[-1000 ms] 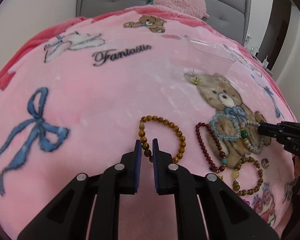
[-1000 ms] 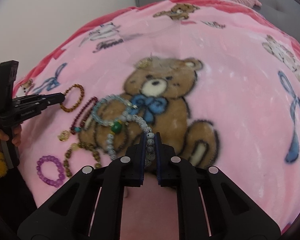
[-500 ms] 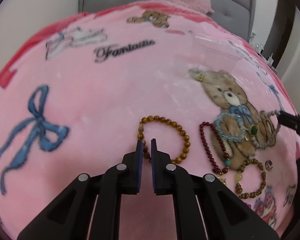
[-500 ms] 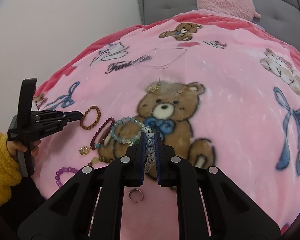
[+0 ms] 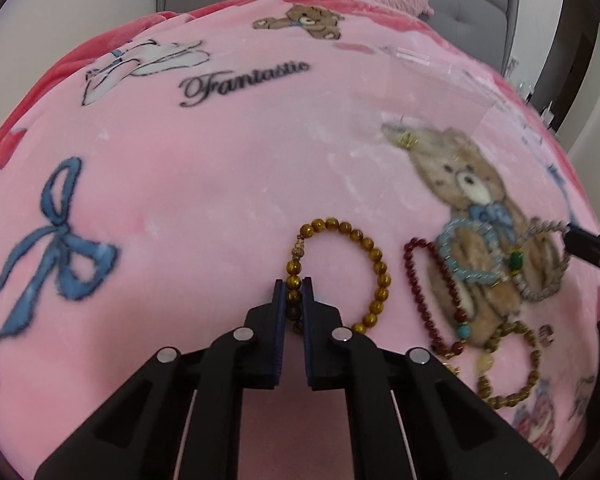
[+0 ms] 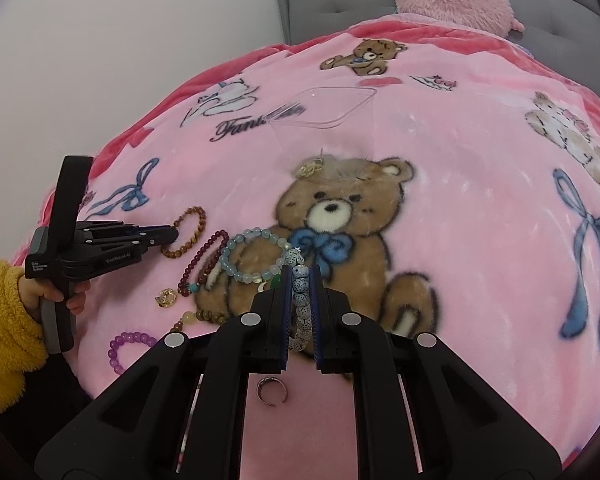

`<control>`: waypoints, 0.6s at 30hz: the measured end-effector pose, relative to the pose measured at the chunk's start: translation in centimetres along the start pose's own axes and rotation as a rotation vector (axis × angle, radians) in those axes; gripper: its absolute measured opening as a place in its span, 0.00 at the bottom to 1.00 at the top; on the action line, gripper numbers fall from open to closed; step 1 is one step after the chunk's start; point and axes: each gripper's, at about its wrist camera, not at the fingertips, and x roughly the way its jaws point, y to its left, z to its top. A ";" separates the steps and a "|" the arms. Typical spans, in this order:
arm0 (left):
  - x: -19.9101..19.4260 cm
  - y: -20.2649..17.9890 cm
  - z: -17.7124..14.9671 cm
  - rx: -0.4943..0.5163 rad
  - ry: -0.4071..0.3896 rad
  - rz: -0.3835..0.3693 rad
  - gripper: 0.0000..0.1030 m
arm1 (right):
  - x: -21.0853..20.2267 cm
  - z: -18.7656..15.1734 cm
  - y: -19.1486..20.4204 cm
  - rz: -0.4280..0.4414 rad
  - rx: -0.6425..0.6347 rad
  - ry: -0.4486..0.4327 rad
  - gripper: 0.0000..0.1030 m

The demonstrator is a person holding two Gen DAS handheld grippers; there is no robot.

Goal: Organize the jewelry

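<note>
Left wrist view: the left gripper [image 5: 293,294] pinches the amber bead bracelet [image 5: 374,256] at lower center, the loop lying on the pink blanket [image 5: 220,168]. Right wrist view: the right gripper [image 6: 301,280] is clamped on the speckled grey bracelet [image 6: 300,292] at center, over the printed bear. 1 clear tray [image 6: 324,106] sits in the upper middle of that frame.

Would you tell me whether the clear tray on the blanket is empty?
Empty: the clear tray shows only pink blanket through it.
</note>
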 end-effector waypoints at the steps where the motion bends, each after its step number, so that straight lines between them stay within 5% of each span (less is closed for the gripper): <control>1: -0.2 -0.1 0.1 0.002 -0.008 0.002 0.07 | -0.1 0.0 0.0 0.000 0.001 -0.003 0.08; 18: -7.4 -4.8 4.4 0.044 -0.267 -0.187 0.07 | -3.1 6.2 1.3 0.034 -0.084 -0.135 0.08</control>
